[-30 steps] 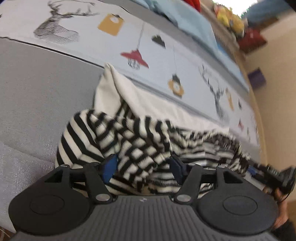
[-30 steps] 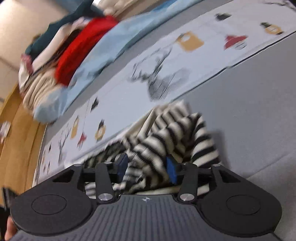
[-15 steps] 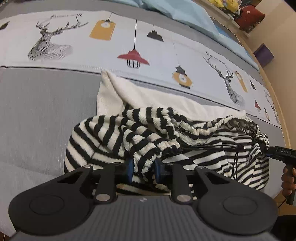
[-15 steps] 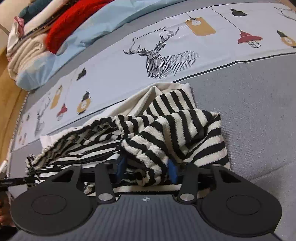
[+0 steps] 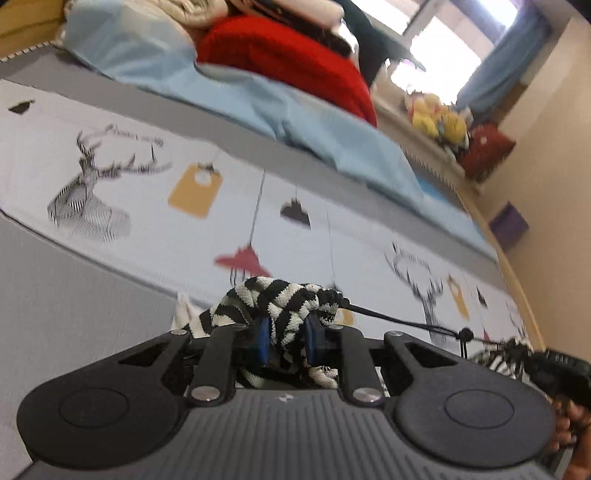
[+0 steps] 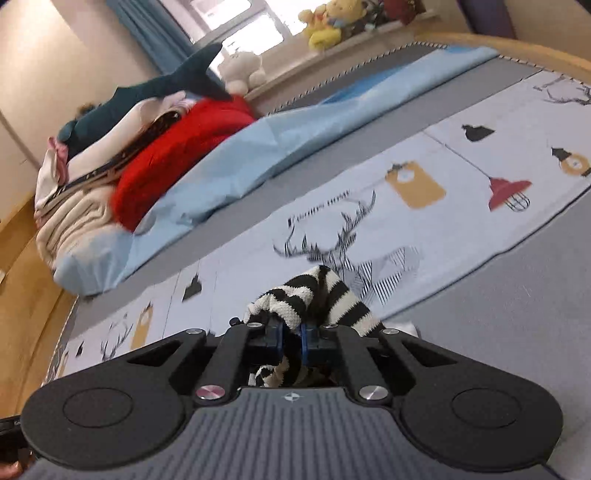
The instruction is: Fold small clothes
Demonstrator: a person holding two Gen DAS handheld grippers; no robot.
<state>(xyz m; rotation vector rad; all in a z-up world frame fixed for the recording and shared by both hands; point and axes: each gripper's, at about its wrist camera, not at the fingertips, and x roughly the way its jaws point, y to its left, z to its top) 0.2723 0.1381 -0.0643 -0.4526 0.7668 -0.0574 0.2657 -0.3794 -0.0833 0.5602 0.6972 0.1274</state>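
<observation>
A black-and-white striped knit garment [image 5: 280, 299] is bunched between the fingers of my left gripper [image 5: 286, 341], which is shut on it and holds it lifted off the bed. A black drawstring [image 5: 399, 323] runs taut from the garment toward the right gripper, seen at the right edge. In the right wrist view my right gripper [image 6: 291, 339] is shut on another part of the same striped garment [image 6: 317, 291], also lifted. Most of the garment hangs below, hidden by the gripper bodies.
The bed has a grey cover [image 5: 74, 295] and a pale sheet printed with deer and lamps [image 5: 192, 192]. At the back lie a light blue blanket [image 6: 295, 144], a red knit pile [image 6: 177, 155] and plush toys [image 6: 325, 22]. A wooden bed edge [image 6: 22, 295] runs along the left.
Both grippers closed on the striped garment and lifted it off the bed; both cameras now tilt upward toward the far side of the bed and the window.
</observation>
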